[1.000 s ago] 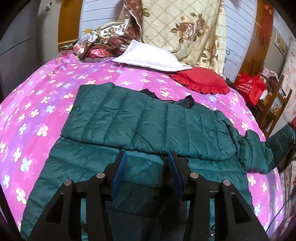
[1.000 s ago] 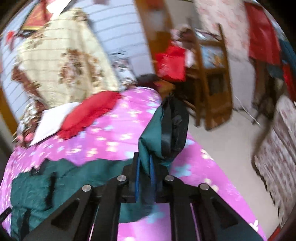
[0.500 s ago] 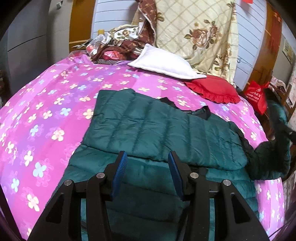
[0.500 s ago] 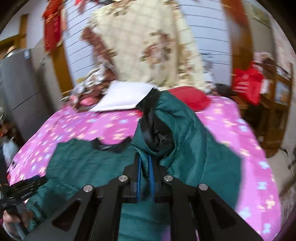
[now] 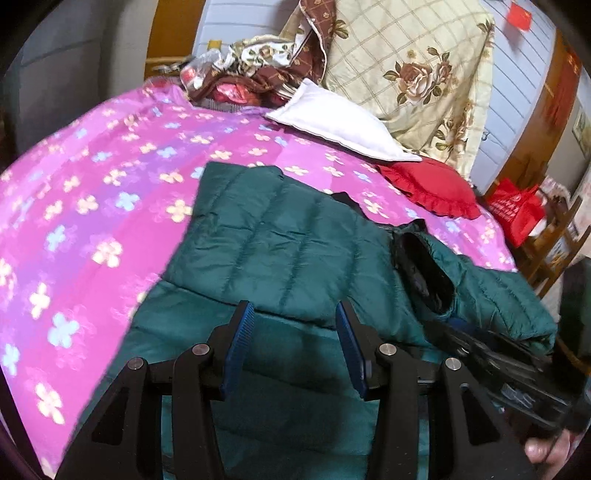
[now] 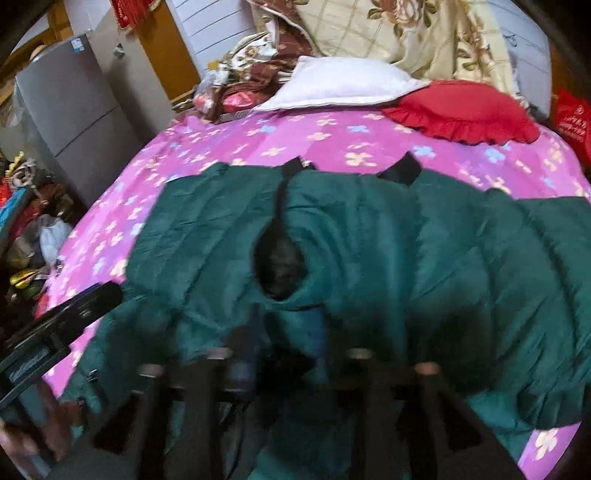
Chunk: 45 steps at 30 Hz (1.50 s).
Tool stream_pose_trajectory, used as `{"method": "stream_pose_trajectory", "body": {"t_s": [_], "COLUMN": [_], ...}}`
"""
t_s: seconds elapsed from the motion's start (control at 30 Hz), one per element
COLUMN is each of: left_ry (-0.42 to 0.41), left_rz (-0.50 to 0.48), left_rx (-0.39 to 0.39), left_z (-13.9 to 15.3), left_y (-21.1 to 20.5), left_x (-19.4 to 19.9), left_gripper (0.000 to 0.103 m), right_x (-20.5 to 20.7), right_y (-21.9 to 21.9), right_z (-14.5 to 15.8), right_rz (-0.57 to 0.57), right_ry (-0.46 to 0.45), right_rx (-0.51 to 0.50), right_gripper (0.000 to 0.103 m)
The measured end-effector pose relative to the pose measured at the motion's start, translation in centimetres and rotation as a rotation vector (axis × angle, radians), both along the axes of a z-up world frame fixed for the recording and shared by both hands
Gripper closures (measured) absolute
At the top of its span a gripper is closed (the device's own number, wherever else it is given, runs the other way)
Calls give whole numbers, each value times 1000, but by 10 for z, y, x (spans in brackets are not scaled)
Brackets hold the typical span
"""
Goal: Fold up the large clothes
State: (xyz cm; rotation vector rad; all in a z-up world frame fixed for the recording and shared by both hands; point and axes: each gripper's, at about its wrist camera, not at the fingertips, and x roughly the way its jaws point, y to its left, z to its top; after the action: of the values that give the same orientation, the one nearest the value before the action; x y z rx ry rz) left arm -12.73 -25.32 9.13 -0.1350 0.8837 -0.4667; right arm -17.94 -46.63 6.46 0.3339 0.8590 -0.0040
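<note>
Pink flowered bedspread (image 5: 110,192); grey fridge (image 6: 70,110); pale panelled wall (image 6: 221,26).

The sleeve (image 6: 354,258), earlier hanging off the bed's edge, now lies across the jacket (image 5: 288,240); the right claw (image 6: 282,354) is opening.

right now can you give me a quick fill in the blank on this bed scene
1. The puffer jacket is dark ____.
2. The jacket lies on a pink bedspread printed with ____.
3. The ruffled cushion beside the white pillow is ____.

Missing words: green; flowers; red
</note>
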Motion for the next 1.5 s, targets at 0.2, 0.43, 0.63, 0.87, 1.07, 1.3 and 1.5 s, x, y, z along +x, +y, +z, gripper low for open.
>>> {"method": "stream_pose_trajectory", "body": {"t_s": [0.2,0.43,0.63,0.87,1.07,1.3,1.5], "left_ry": [23,15,14,21,86,137,108], "left_rz": [-17,-37,-59,-98,-120,-95,-116], "left_rx": [-29,-49,-67,-94,-87,-98,-66], "left_z": [3,13,19,18,4,-15,-17], "left_y": [-16,-32,-47,-70,-98,-122,-136], "left_x": [-4,-12,-17,-17,-2,8,6], "left_gripper": [73,71,66,62,61,61,93], "right_x": [-49,-102,-139,-167,-182,-192,-193], "right_y": [-8,-51,-86,-124,-143,-158,-166], "right_z": [48,85,98,96,90,77,71], "right_rz": [-13,-131,-229,-323,-368,-390,-406], "right_ry": [-97,-131,-167,-179,-183,-179,-175], "right_rx": [-99,-199,-218,-178,-157,-138,-130], "right_gripper": [37,29,26,25,25,24,24]}}
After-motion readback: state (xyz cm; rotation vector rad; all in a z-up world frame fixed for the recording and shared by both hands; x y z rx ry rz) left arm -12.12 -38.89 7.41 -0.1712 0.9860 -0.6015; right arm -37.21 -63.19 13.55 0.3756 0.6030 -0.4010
